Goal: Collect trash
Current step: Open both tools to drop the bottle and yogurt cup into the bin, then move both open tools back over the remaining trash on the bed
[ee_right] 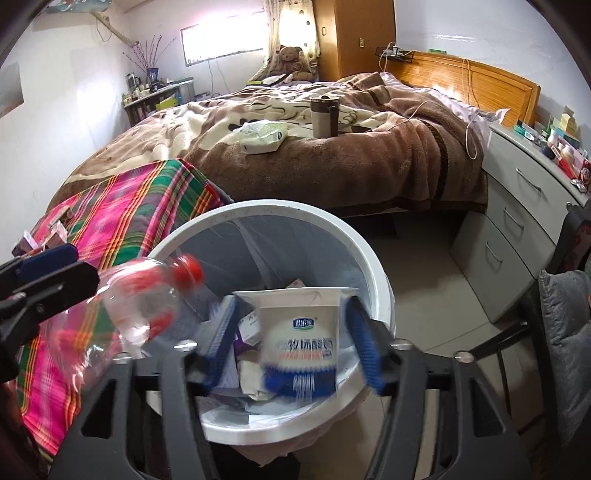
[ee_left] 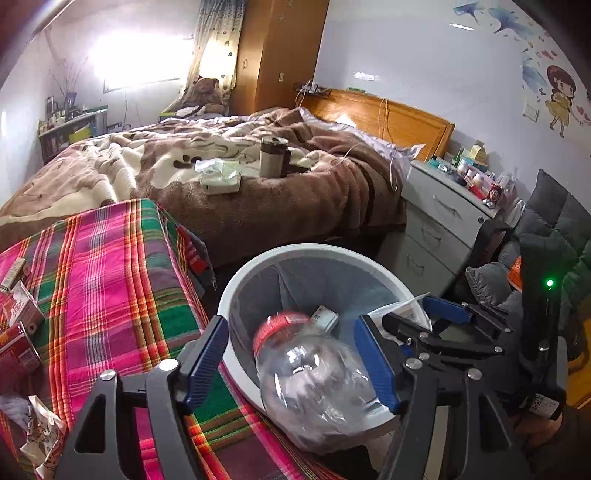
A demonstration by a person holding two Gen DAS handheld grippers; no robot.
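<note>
Bedroom, white painted walls [ee_right: 55, 122]. Bright rectangular window [ee_right: 221, 38] in far wall, overexposed; patterned curtain [ee_right: 291, 26] to its right. Tall orange-brown wooden wardrobe [ee_right: 354, 37] in the corner beside the curtain. Wide bed with orange wooden headboard [ee_right: 480, 85], covered by a rumpled brown and cream fleece blanket [ee_right: 369, 158]. Brown teddy bear [ee_right: 290, 55] at the far side of the bed. Grey-white three-drawer bedside cabinet [ee_right: 517, 229] just beside the bed, top cluttered with small boxes and bottles. Pale tiled floor [ee_right: 432, 295]. Cartoon girl wall sticker [ee_left: 561, 99] above the cabinet. Low cluttered shelf [ee_right: 155, 99] under the window.
</note>
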